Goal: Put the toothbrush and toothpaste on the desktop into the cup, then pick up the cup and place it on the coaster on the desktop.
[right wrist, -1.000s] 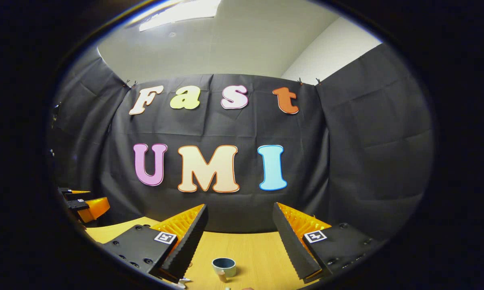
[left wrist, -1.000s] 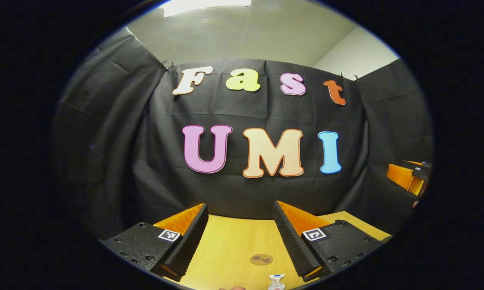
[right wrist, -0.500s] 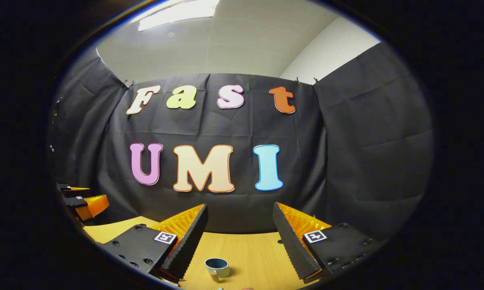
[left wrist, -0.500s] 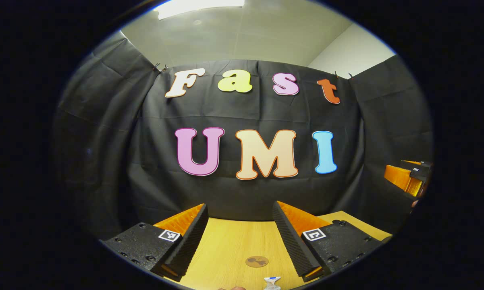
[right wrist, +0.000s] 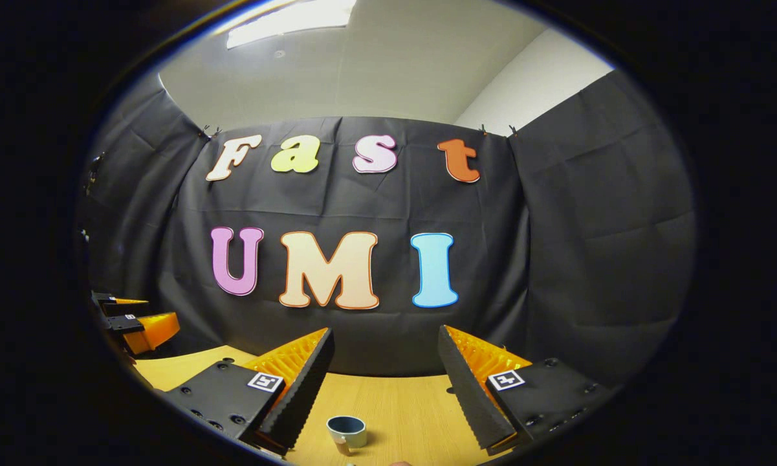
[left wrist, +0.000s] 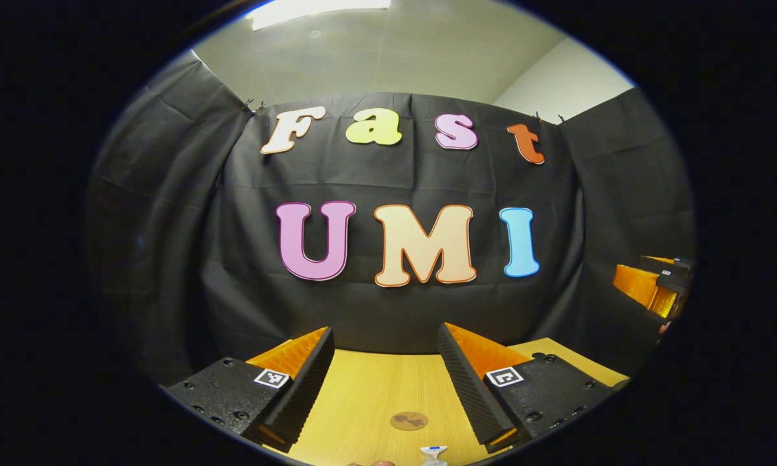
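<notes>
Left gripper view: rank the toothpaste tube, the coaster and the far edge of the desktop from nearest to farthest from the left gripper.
1. Toothpaste tube: bottom edge, just right of centre, partly cut off.
2. Coaster: farther out on the desktop, ahead of the open left gripper.
3. Desktop far edge: at the booth wall.

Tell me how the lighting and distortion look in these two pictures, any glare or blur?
Left gripper view: ceiling light blown out at the top; fisheye bows the cloth wall; coaster on the desk reads sharp. Right gripper view: same glare from the ceiling panel, strong edge curvature; cup sharp, casting a soft shadow to its right; the other gripper dim at the left edge.
</notes>
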`<state>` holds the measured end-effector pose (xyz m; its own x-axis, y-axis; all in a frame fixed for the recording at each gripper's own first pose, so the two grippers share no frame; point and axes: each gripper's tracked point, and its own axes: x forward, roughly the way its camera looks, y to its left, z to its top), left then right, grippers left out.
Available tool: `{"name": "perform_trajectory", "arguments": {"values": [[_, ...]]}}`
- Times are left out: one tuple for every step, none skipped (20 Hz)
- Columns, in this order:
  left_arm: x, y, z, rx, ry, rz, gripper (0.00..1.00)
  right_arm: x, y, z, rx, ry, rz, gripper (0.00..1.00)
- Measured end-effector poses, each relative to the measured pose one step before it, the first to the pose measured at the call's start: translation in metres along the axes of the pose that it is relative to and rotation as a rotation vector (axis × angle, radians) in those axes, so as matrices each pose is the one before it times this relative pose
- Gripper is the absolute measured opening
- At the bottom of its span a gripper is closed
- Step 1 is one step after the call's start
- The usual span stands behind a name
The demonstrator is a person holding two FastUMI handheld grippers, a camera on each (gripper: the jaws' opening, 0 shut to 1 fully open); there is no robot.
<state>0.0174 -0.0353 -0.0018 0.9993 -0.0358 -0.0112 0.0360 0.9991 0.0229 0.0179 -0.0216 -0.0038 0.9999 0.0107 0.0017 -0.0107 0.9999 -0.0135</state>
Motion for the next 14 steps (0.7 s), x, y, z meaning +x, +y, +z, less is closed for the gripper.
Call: {"name": "perform_trajectory", "arguments": {"values": [[0.00051,-0.00246,-0.00221,-0.00161,0.00526,-0.00244,0.94,0.00131,0.00062,0.00017,0.0044,0.0012,0.00224,0.99],[0.00067,-0.00128,-0.00131,-0.0002,0.00715,-0.00221,0.94,0.00002,-0.0008,-0.00177,0.00258,0.00062,0.00292,0.99],[-0.00001,-0.00152,-0.00327,0.00094,0.00562,-0.00385,0.94,-0.00021,-0.00042,-0.00063,-0.00063,0.00069,0.0013,0.99],[0.00017,-0.00135,-0.00171,0.00082,0.00527,-0.00241,0.94,0.00099,-0.00043,-0.00047,-0.00147,0.00016,0.00108,0.99],[0.00065,-0.00244,-0.00398,0.00124,0.00801,-0.00313,0.94,0.00076,-0.00102,-0.00059,-0.00187,0.0,0.00185,0.99],[0.00101,-0.00247,-0.00466,0.0009,0.01375,-0.00456,0.94,0.0008,-0.00068,-0.00052,-0.00142,0.0009,0.00114,0.99],[-0.00053,-0.00272,-0.00665,-0.0001,0.0137,-0.00499,0.94,0.00109,-0.00021,-0.0006,0.00021,0.00185,0.00048,0.99],[0.0001,-0.00269,-0.00428,-0.00107,0.01159,-0.00493,0.94,-0.00001,-0.00085,-0.00123,0.0005,0.00334,0.00145,0.99],[0.00005,-0.00232,-0.00513,-0.00145,0.01262,-0.00537,0.94,0.00161,-0.00009,-0.00182,-0.00005,0.00349,0.00117,0.99],[-0.00118,-0.00237,-0.00343,-0.00099,0.01136,-0.00402,0.94,-0.00042,-0.0014,-0.00113,-0.00072,0.00303,0.00091,0.99],[0.00239,-0.00128,-0.00532,0.00104,0.01227,-0.00358,0.94,0.00051,-0.00027,-0.00069,-0.00123,0.00204,0.00096,0.99],[0.00014,-0.00075,-0.00427,0.00309,0.01225,-0.00163,0.94,-0.00063,-0.0006,-0.00035,-0.00146,0.00017,-0.00016,0.99],[0.00079,-0.00114,-0.00433,0.00345,0.01411,-0.00346,0.94,-0.00003,-0.00041,-0.00008,-0.00078,-0.00099,-0.00148,0.99],[0.00012,-0.00054,-0.00434,0.00282,0.01471,-0.00194,0.94,-0.00055,-0.0007,-0.00154,0.00127,0.00236,0.00036,1.0]]}}
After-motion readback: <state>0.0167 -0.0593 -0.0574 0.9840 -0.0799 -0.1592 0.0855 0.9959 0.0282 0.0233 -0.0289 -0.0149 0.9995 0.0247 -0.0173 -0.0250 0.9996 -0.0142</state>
